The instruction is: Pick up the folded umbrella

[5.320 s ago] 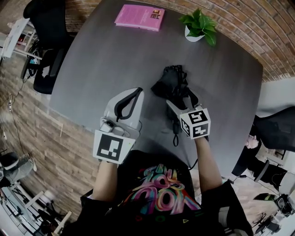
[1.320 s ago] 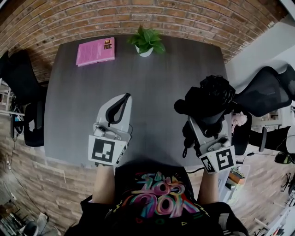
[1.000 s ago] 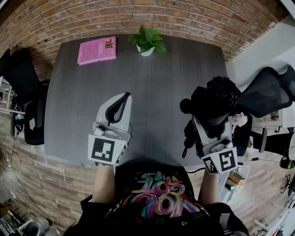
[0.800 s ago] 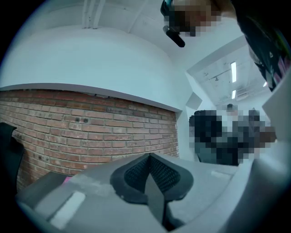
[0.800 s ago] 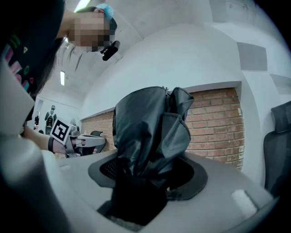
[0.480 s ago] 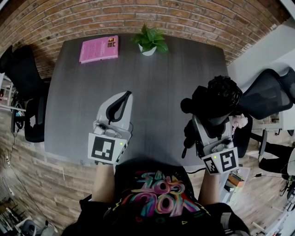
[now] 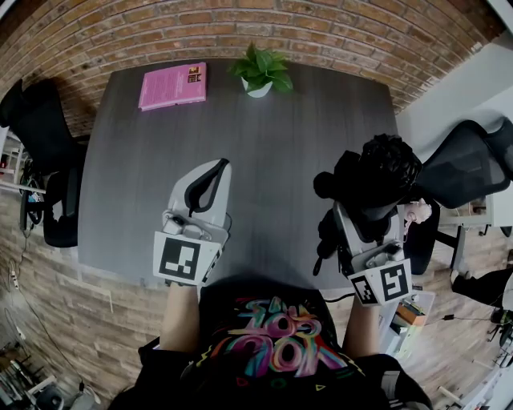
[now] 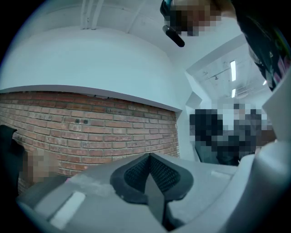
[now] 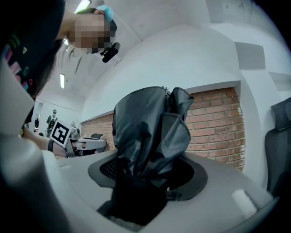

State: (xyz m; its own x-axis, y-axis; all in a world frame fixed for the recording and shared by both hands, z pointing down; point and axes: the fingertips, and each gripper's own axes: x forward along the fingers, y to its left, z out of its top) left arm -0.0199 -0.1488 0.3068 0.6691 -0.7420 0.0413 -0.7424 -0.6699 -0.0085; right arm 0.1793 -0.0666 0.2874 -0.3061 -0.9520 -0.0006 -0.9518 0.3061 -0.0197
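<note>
Head view: pink book (image 7: 172, 86), potted plant (image 7: 258, 70) on grey table (image 7: 280, 160), brick wall (image 7: 321, 24).

An office: swivel chair (image 7: 469, 164) beside grey table (image 7: 280, 144).

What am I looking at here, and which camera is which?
No robot arm here: a person holds a two-jaw gripper in each hand; the square-marked cubes belong to the grippers. The top-down picture comes from a camera on the person's head; the other two come from cameras riding on each gripper, looking along its jaws. The left gripper is shut and empty, above the grey table. The right gripper is closed on the folded black umbrella, held up off the table near its right edge. At the table's far side sit a pink book and a small potted plant.
</note>
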